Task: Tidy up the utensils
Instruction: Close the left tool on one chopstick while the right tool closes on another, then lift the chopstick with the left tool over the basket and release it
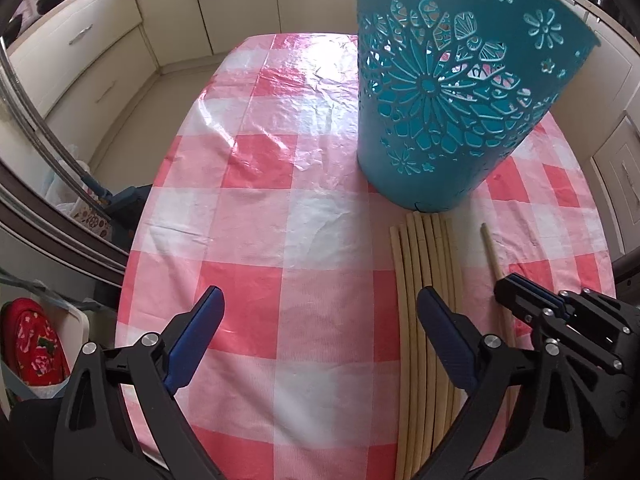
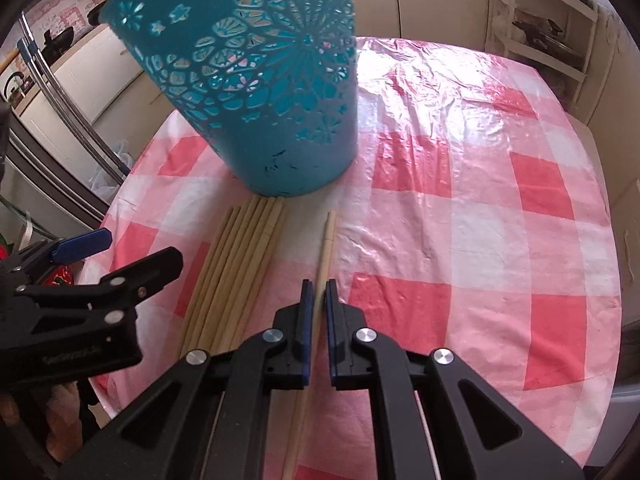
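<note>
We lose the teal holder's rim past the top edge in both views, so its contents stay unseen. The chopstick bundle runs off the bottom of the left wrist view — partly behind a finger. The lone chopstick's near end vanishes under the right gripper.

I note glossy, wrinkled plastic tablecloth; smooth teal plastic holder with cut-out flowers; pale matt wooden chopsticks. My right gripper: matt black plastic, blue pads, shiny metal rivets.
</note>
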